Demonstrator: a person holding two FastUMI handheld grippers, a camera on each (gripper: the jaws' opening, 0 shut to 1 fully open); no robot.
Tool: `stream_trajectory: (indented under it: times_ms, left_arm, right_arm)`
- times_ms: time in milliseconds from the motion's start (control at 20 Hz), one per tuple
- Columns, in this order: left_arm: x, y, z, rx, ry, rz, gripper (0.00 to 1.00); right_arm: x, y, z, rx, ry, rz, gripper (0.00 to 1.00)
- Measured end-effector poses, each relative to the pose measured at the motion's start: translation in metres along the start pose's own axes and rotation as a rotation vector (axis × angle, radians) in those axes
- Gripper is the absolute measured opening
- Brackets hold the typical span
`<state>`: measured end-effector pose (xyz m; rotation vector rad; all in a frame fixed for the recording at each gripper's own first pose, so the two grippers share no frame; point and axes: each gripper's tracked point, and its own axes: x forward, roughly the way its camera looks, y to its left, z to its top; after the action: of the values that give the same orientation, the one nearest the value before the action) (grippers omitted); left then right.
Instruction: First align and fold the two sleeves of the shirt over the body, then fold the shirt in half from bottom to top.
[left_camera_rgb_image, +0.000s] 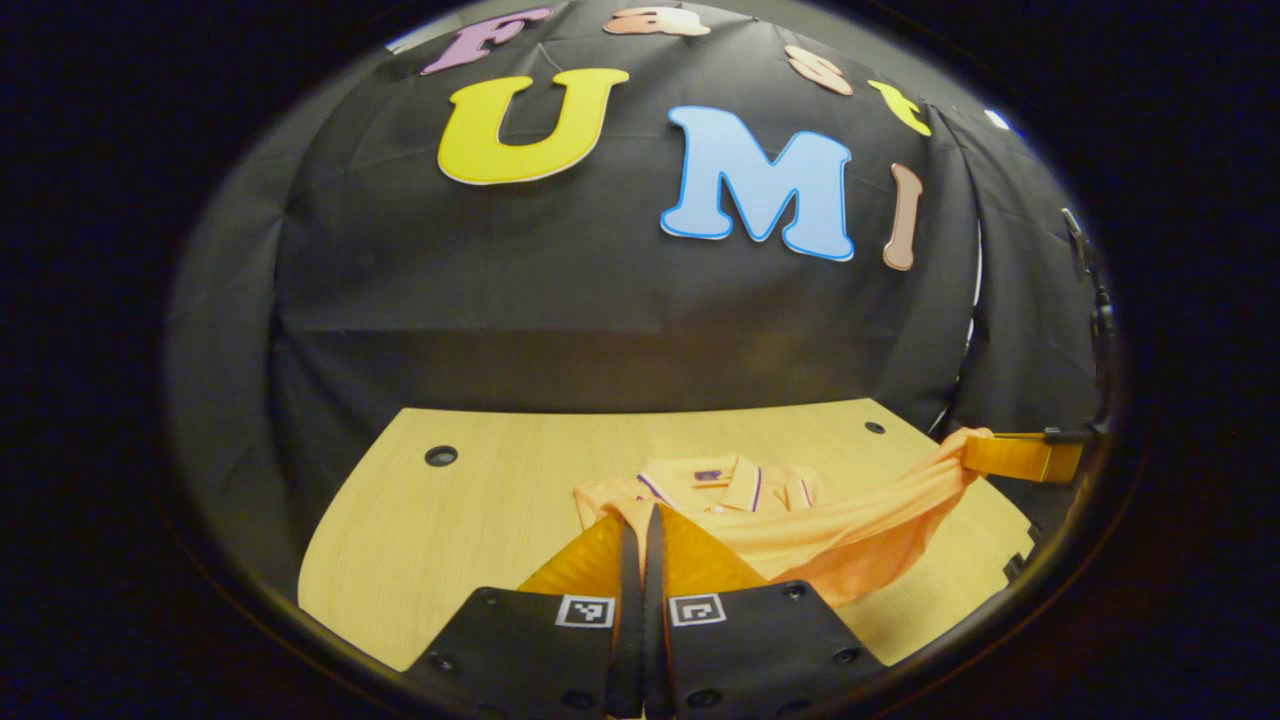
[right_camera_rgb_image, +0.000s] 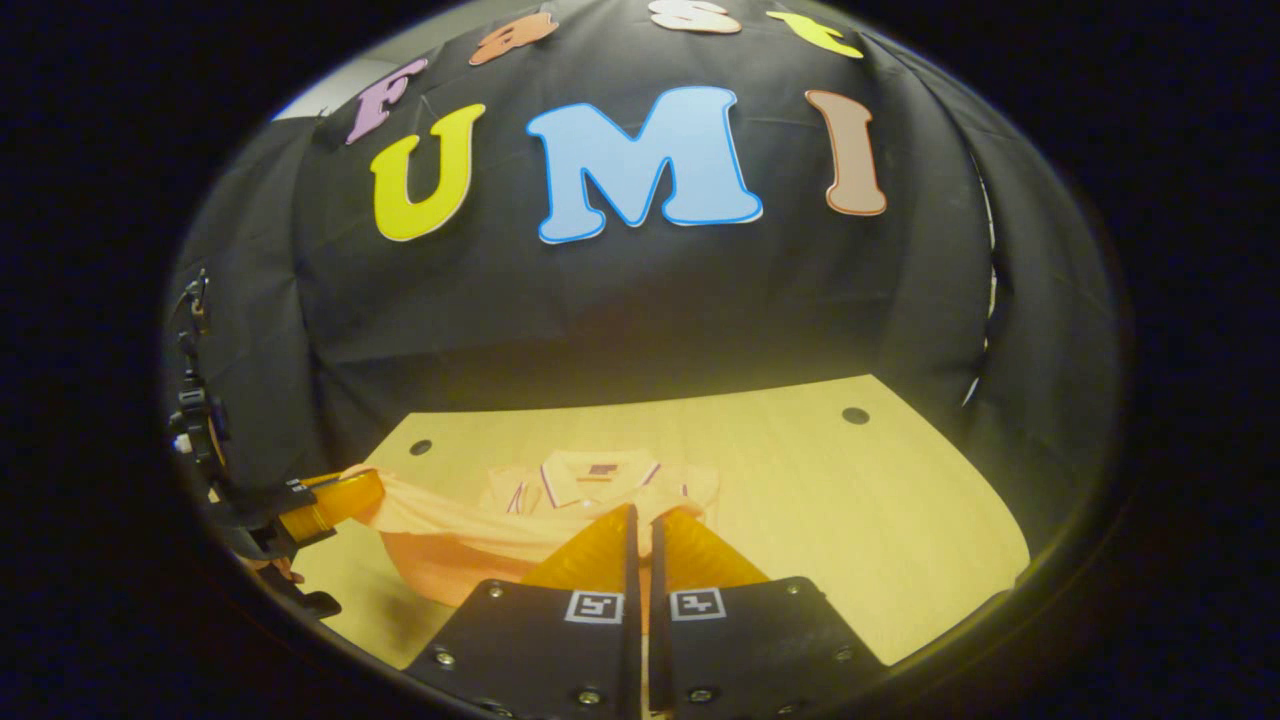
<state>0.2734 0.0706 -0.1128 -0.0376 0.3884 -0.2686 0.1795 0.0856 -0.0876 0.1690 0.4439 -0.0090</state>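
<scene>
An orange polo shirt (left_camera_rgb_image: 840, 525) lies on the wooden table (left_camera_rgb_image: 450, 530), its striped collar (left_camera_rgb_image: 735, 482) toward the far wall. In the left gripper view my left gripper (left_camera_rgb_image: 640, 520) is shut on the shirt's near edge, and the cloth stretches, lifted, to the right gripper (left_camera_rgb_image: 1015, 457), which pinches its other end. In the right gripper view my right gripper (right_camera_rgb_image: 642, 522) is shut on the shirt (right_camera_rgb_image: 450, 545) below the collar (right_camera_rgb_image: 597, 474), and the left gripper (right_camera_rgb_image: 330, 505) holds the raised cloth at the far left.
The table (right_camera_rgb_image: 880, 520) has small round holes near its far corners (left_camera_rgb_image: 440, 455) (right_camera_rgb_image: 855, 414). The black cloth wall rises just behind its far edge. Bare wood spreads left of the shirt in the left gripper view and right of it in the right gripper view.
</scene>
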Motion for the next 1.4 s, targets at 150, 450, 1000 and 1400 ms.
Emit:
stream_trajectory:
  times_ms: [150, 450, 1000, 1400]
  left_arm:
    - [0.029, 0.005, 0.006, 0.027, -0.007, -0.030, 0.07]
    - [0.085, 0.017, 0.007, 0.053, -0.010, -0.029, 0.06]
    - [0.163, 0.026, -0.003, 0.039, -0.032, 0.024, 0.06]
    - [0.198, 0.040, -0.036, 0.044, 0.012, 0.057, 0.06]
  right_arm:
    - [0.026, -0.002, 0.011, -0.007, 0.004, -0.036, 0.03]
    - [0.080, 0.001, 0.018, -0.008, 0.017, -0.055, 0.03]
    - [0.172, -0.020, -0.004, -0.020, 0.095, -0.091, 0.03]
    - [0.214, -0.030, -0.046, -0.071, 0.189, -0.122, 0.03]
